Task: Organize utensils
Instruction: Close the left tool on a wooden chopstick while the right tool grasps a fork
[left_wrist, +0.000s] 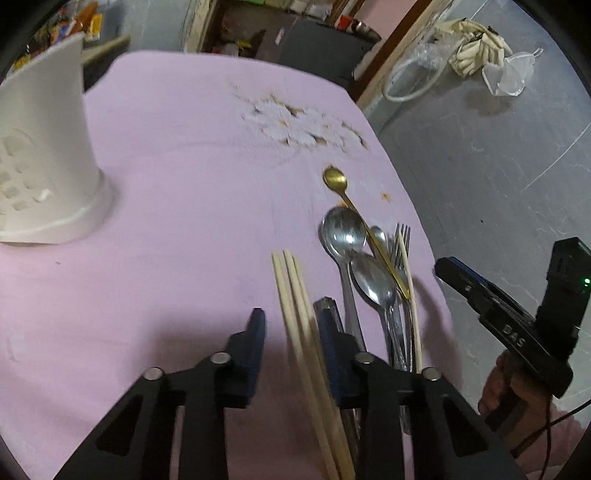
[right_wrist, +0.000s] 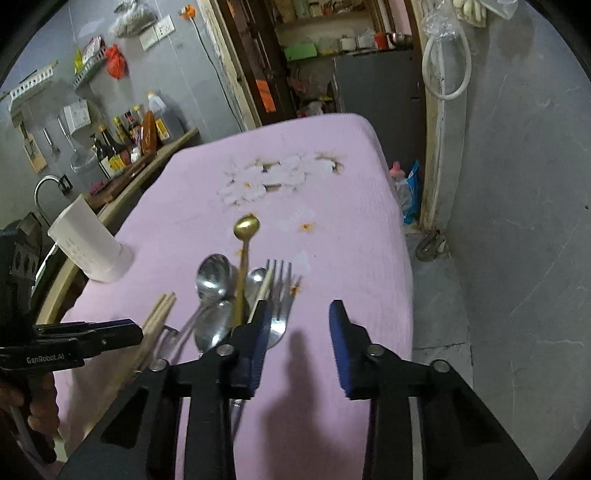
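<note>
table: pink cloth (right_wrist: 332, 229) with white flower print | floor: grey concrete (right_wrist: 517, 258) | wall: grey (right_wrist: 207, 81), bottles on counter (right_wrist: 125, 147) | doorway: wooden frame (right_wrist: 236, 85), cluttered shelves (right_wrist: 325, 37) behind

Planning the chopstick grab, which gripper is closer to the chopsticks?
Left. The left gripper has the chopsticks running between its open fingers; the right gripper hangs off to their right, over the fork.

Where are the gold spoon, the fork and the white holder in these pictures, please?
gold spoon (right_wrist: 246, 226): right wrist view, on its bowl.
fork (right_wrist: 279, 275): right wrist view, on its tines.
white holder (left_wrist: 48, 147): left wrist view, on its side wall.
</note>
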